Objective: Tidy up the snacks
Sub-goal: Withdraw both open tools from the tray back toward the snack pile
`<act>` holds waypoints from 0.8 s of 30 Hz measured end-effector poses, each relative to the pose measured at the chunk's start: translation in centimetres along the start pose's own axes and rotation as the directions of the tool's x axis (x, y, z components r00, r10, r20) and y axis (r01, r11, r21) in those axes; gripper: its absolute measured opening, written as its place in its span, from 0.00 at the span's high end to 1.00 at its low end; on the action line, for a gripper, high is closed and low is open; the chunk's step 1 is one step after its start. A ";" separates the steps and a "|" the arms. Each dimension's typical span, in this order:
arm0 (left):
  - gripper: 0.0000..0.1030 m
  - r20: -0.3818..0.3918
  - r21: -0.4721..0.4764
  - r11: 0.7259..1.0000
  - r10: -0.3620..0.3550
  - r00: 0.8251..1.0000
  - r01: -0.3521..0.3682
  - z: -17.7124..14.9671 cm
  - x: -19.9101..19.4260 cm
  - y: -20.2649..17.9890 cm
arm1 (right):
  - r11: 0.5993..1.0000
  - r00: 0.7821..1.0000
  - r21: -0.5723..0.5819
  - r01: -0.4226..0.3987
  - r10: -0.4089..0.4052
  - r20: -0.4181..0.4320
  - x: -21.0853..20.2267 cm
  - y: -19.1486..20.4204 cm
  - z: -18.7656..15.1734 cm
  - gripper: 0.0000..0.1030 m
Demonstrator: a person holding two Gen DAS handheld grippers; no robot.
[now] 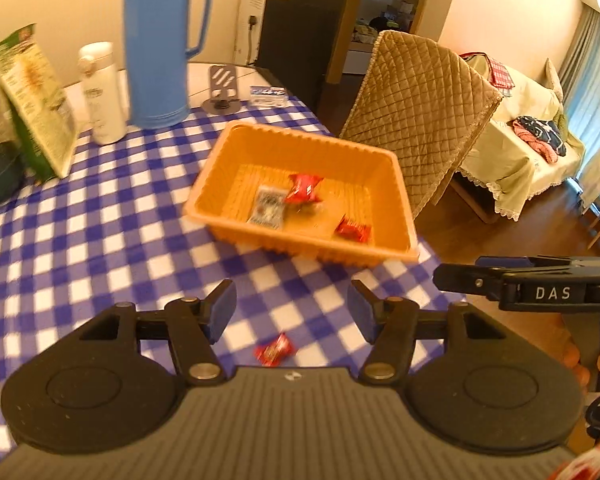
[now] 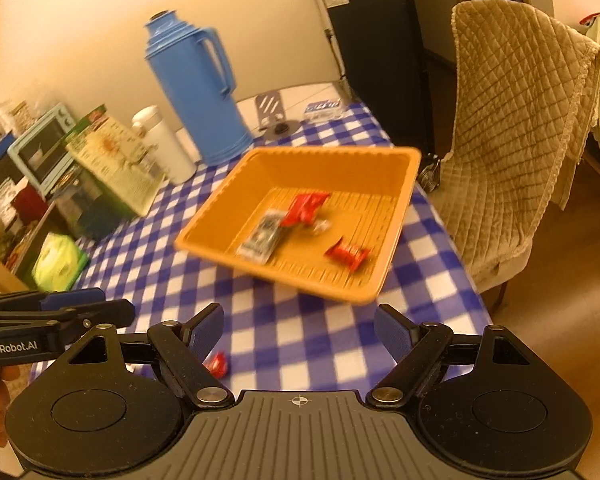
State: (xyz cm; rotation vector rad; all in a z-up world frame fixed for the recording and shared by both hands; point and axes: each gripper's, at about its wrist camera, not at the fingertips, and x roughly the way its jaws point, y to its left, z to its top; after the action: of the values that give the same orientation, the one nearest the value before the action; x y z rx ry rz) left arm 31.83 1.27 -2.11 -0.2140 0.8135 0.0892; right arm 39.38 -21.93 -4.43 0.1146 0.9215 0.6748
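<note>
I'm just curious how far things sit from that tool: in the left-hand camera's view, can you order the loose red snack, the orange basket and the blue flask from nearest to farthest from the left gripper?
1. Loose red snack: on the cloth just below the left gripper.
2. Orange basket: mid-table, ahead.
3. Blue flask: far back, to the left.

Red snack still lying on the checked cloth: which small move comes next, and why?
Probably lower the left gripper onto the red snack and close on it. Its jaws are open and empty, the snack lies on the cloth just below them, and the orange basket already holds three packets, so this looks like the last one out.
</note>
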 end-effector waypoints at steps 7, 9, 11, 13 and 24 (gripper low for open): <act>0.43 0.000 -0.028 0.999 0.035 0.999 -0.035 -4.4 -4.7 2.0 | 1.000 0.999 -0.027 -0.010 0.009 -0.046 -1.5 3.3 -4.0 0.20; 0.43 -0.004 -0.024 0.999 0.047 0.999 -0.047 -5.5 -5.8 2.4 | 0.999 0.998 -0.036 -0.013 0.011 -0.058 -1.8 4.3 -5.1 0.20; 0.43 -0.004 -0.027 0.998 0.056 0.998 -0.056 -6.8 -6.8 2.8 | 0.999 0.998 -0.048 -0.014 0.010 -0.070 -2.0 5.3 -6.2 0.20; 0.43 -0.008 -0.032 0.998 0.063 0.998 -0.063 -7.9 -7.9 3.3 | 0.998 0.997 -0.057 -0.018 0.014 -0.082 -2.2 6.3 -7.1 0.20; 0.43 -0.037 -0.077 0.989 0.121 0.992 -0.124 -13.2 -11.2 5.6 | 0.992 0.989 -0.111 -0.057 0.040 -0.144 -2.1 10.7 -11.8 0.21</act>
State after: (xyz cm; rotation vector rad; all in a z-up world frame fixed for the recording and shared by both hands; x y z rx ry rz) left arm 13.92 3.80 -3.59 -0.2406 0.8554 0.2347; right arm 24.25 -16.90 -6.24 -0.0134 1.0161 0.7872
